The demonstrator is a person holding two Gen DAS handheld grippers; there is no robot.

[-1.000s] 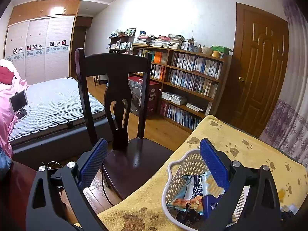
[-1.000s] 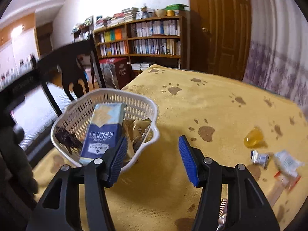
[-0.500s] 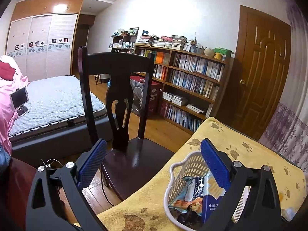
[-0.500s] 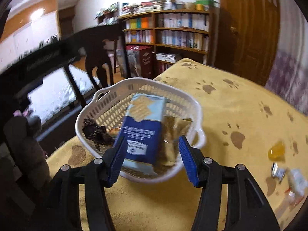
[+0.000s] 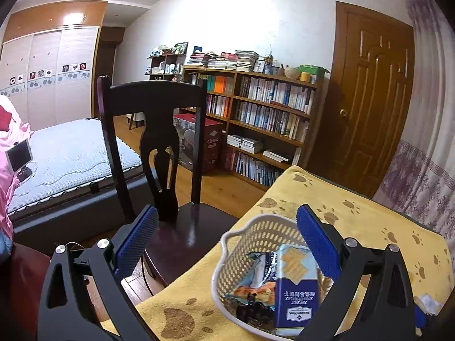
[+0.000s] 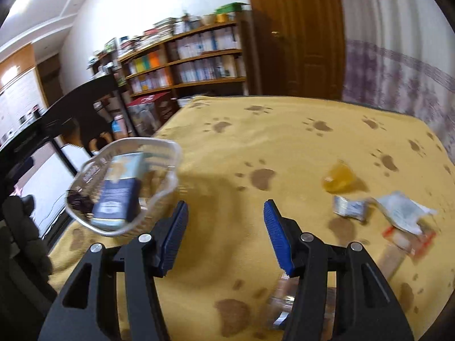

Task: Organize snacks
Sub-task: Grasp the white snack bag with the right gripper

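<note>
Since half a second ago the right claw [image 6: 224, 233] has swung away from the basket [image 6: 167, 153], which now sits off to its left in a blurred right wrist view. The loose snacks on the yellow paw-print cloth of the desk [image 6: 284, 130] have come back to the right of the view. The left claw [image 5: 226, 238] has hardly shifted; it hangs over the near edge of the desk with the basket under its right finger and the dark chair [image 5: 153, 119] behind.

Both claws are spread wide and hold nothing.

The basket stands at the desk's left edge and already holds a blue box [image 5: 295, 287], upright and leaning, along with a few wrappers and something dark.

What is left lies well apart from the basket, ahead and to the right of the right claw: an amber jelly cup [image 6: 338, 177] farthest out, a small silver packet [image 6: 349, 208] just nearer, a crumpled white wrapper [image 6: 401, 210] beside it, and a red-edged packet [image 6: 409, 237] partly under the wrapper. The right claw is clearly the nearer one to all of them.

The silver packet looks like the likeliest next pick. It lies flat, and its long axis runs roughly left to right across the view, in line with the gap between the fingers. The claw would probably have to turn to close across the packet's short side. Blur hides its exact edges.

Something clear, perhaps a wrapper, lies under the right claw's right finger; too smeared to name.
</note>
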